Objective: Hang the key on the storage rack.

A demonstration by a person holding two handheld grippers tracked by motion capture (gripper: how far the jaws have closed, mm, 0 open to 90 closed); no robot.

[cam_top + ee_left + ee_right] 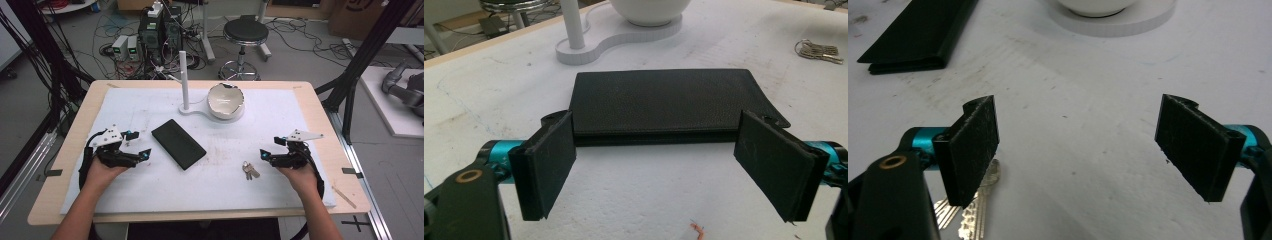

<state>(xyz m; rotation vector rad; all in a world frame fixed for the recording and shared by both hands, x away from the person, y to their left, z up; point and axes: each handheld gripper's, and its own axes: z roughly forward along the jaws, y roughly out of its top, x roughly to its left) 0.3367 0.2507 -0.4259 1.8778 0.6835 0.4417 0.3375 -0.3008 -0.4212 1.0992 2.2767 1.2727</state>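
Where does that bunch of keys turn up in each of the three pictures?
High view: the keys lie right of centre on the white mat, just left of the right gripper.
Left gripper view: far upper right corner, beyond the black wallet.
Right gripper view: bottom left, partly behind the near black jaw.
Shared landmark: the white bowl on its white stand, visible at the top of both gripper views.

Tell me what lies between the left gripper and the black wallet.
Nothing: in the left gripper view, bare white mat separates the open left gripper from the black wallet.
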